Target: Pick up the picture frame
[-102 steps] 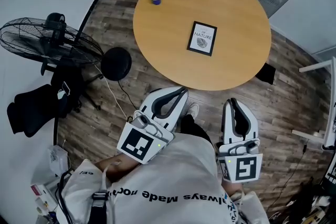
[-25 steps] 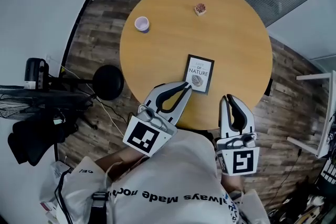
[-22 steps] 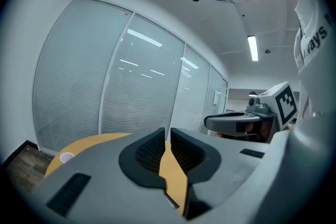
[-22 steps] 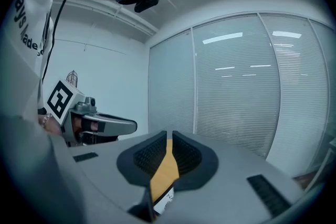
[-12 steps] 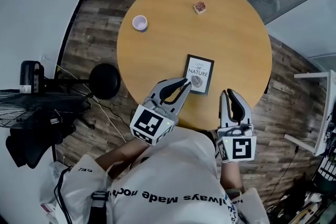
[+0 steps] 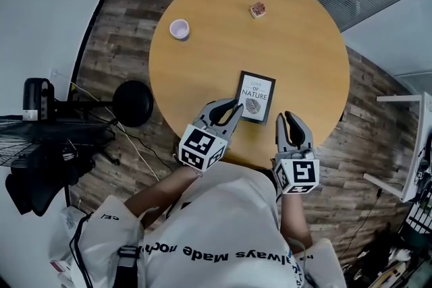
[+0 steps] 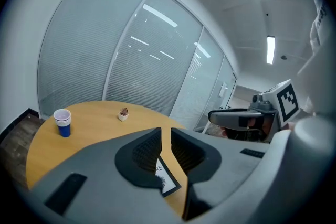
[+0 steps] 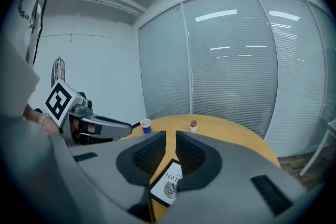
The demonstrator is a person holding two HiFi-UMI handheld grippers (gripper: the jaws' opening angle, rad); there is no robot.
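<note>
Since half a second ago both grippers have come forward over the worktop (image 6: 304, 44), while the frame (image 6: 256, 96) lies flat where it was, on the near half of the round top. The left gripper (image 6: 237, 104) has edged up so that its tips now sit just beside the frame's near-left corner; whether they touch it cannot be told. The right gripper (image 6: 289, 117) has moved further – from the worktop's edge to a spot near the frame's right side, still apart from it.

The left arm reaches in at a slant, marker cube toward the person, fingers aimed up and to the right. In its own view the left gripper (image 7: 165, 136) has its fingers drawn together to a thin slit, grasping nothing, with the frame (image 7: 167, 180) on the wood just below them. The right gripper (image 8: 170, 139) points almost straight ahead – its fingers likewise clenched to a slit and empty, the frame (image 8: 169, 183) showing beneath.
</note>
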